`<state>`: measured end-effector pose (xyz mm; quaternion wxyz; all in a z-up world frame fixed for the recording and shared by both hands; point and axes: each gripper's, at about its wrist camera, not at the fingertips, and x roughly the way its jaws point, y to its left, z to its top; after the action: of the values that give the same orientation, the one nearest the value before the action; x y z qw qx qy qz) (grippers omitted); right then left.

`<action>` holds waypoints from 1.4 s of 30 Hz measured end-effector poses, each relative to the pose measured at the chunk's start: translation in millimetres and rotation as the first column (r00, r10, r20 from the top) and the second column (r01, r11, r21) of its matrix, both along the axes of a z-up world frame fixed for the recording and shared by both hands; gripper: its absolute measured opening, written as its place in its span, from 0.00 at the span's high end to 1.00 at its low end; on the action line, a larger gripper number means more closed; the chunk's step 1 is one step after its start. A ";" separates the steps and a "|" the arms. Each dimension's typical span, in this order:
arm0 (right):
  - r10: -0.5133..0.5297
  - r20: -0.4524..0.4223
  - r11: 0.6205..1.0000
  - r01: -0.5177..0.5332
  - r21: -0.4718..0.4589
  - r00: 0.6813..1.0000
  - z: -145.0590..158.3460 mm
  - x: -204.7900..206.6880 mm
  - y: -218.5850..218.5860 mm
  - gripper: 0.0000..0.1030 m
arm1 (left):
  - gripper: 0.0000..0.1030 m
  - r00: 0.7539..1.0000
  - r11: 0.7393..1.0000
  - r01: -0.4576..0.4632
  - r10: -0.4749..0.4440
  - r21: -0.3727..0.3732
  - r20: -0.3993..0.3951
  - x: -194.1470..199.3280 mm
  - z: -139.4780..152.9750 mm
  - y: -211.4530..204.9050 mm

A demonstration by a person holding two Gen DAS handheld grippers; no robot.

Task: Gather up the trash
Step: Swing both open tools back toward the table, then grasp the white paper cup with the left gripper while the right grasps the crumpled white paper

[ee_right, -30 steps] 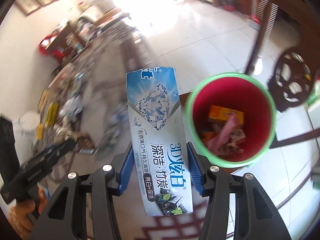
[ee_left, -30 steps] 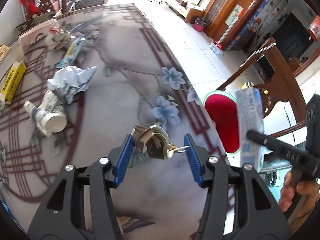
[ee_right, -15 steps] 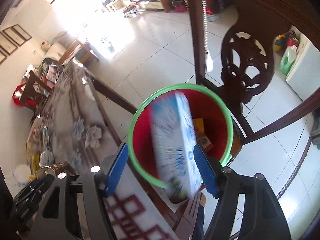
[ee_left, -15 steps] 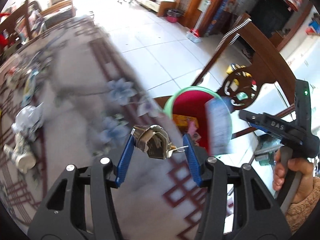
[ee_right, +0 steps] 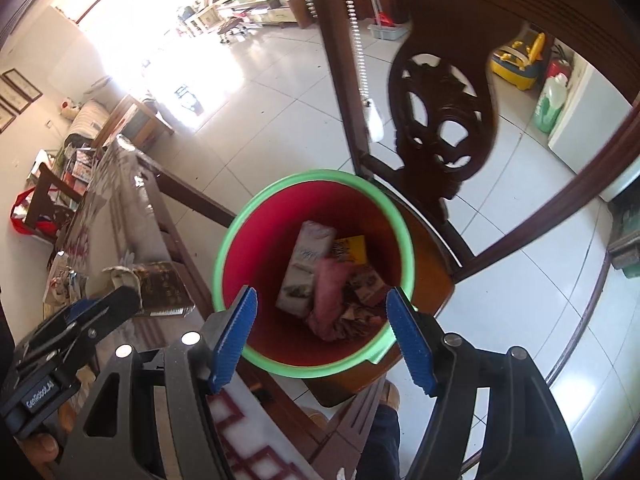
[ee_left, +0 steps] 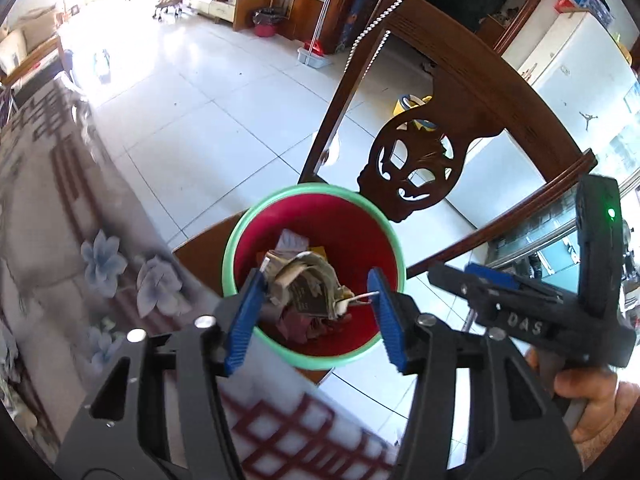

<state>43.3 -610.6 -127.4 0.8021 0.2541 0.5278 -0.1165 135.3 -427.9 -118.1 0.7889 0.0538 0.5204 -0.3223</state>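
Left gripper [ee_left: 316,308] sits low-centre in the left wrist view, right over the red bin [ee_left: 240,236], so the crumpled wrapper [ee_left: 304,286] between its fingers can fall straight in. Fingers are opening. The wad touches the left blue pad; a thin wire-like bit sticks out toward the right pad. Can't tell if it's pinched or already loose.

Wrapper: crushed grey-beige paper or foil, folded over itself, dark printed patch in the middle. Probably light and springy, so it could cling to one pad rather than fall clean.

Right gripper [ee_right: 320,328] hangs above the same bin [ee_right: 224,248], fingers spread wide, nothing between them. Through the gap: a pale box [ee_right: 306,268] lying on the other trash, a yellow pack [ee_right: 352,249], a pink scrap [ee_right: 330,296].

The bin stands on a wooden chair [ee_right: 438,112] seat, just off the tabletop [ee_left: 52,216] edge at left of frame, so the carry from table to bin is short.

My read: right side's drop is done, left's is under way. More litter shows on the tabletop at the far left of the right wrist view.
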 end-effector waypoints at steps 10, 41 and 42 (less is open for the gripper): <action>0.018 0.006 1.000 -0.018 -0.013 1.000 8.7 -10.2 17.2 0.36 | 0.39 0.996 0.996 -0.085 0.085 -0.040 -0.009 -3.5 10.0 38.0; 0.472 0.013 0.880 -0.470 -0.065 0.881 20.2 22.1 280.1 0.33 | 0.32 0.544 0.565 -0.824 0.812 0.051 -0.213 -18.8 -41.4 425.4; 0.484 0.010 0.874 -0.482 -0.062 0.875 18.8 25.4 288.2 0.33 | 0.32 0.546 0.567 -0.823 0.809 0.040 -0.218 -16.0 -43.7 426.7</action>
<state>68.7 -322.4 -108.5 0.8194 0.0926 0.5607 0.0754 119.3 -1.2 -161.8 0.7893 -0.2552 0.5553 0.0598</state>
